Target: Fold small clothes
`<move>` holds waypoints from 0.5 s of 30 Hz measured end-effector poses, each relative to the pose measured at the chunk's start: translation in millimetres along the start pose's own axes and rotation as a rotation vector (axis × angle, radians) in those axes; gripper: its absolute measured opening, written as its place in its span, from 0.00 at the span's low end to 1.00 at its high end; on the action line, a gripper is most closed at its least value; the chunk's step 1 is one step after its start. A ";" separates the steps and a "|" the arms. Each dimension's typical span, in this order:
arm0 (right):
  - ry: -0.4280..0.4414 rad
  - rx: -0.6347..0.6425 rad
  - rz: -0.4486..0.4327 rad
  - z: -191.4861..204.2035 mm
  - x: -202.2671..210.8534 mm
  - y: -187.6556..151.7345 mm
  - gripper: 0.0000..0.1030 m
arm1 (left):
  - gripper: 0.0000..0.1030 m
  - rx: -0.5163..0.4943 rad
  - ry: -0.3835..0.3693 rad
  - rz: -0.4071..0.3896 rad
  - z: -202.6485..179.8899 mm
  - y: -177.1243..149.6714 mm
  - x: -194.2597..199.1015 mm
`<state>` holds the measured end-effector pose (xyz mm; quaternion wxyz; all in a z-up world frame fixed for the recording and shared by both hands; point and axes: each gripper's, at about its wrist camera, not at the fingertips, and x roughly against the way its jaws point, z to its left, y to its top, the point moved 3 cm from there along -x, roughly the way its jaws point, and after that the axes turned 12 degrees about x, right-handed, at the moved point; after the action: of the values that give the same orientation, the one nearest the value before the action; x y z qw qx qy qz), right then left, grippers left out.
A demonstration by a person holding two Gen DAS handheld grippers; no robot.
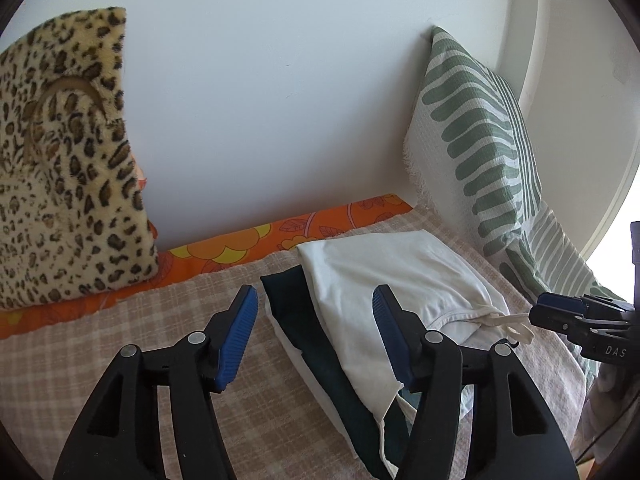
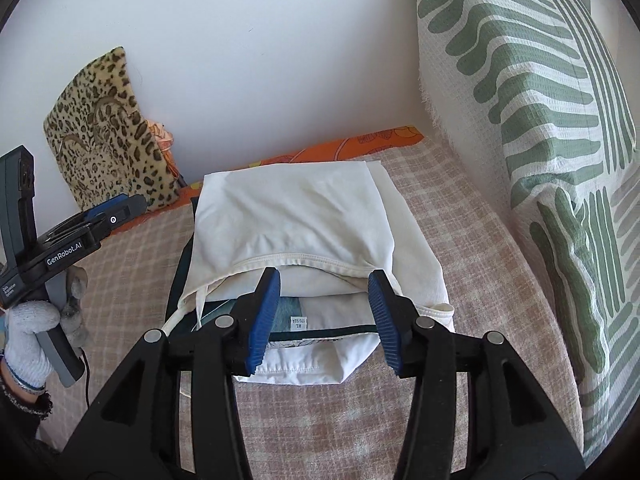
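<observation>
A folded cream garment (image 1: pixel 384 276) with a drawstring lies on top of a small stack of folded clothes, over a dark green piece (image 1: pixel 316 340) and a white one. In the right wrist view the cream garment (image 2: pixel 292 212) covers a white garment with a size tag (image 2: pixel 320 344). My left gripper (image 1: pixel 314 312) is open and empty, hovering over the stack's left side. My right gripper (image 2: pixel 324 300) is open and empty, its blue pads (image 2: pixel 266 312) just above the stack's near edge. The right gripper also shows at the right edge of the left wrist view (image 1: pixel 568 316).
The stack lies on a pink checked blanket (image 2: pixel 460 240) over an orange floral sheet (image 1: pixel 224 248). A leopard-print cushion (image 1: pixel 60 168) leans on the white wall at the left. A green and white patterned pillow (image 2: pixel 532 120) stands at the right.
</observation>
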<state>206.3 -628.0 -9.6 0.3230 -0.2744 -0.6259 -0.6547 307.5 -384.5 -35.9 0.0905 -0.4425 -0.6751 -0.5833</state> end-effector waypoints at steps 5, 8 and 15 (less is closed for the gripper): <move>-0.018 0.002 -0.023 17.5 20.1 -7.6 0.50 | 0.66 -0.014 -0.011 -0.011 -7.9 -12.9 32.9; -0.024 -0.015 -0.036 24.8 31.9 -10.6 0.57 | 0.68 -0.005 -0.028 -0.016 -8.7 -20.6 55.0; -0.014 -0.042 -0.088 48.5 61.9 -18.9 0.69 | 0.74 0.001 -0.049 -0.060 -9.8 -35.2 109.8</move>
<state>149.9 -584.4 28.8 0.2839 -0.2578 -0.6256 -0.6793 213.9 -336.4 12.3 0.0569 -0.4361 -0.6903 -0.5745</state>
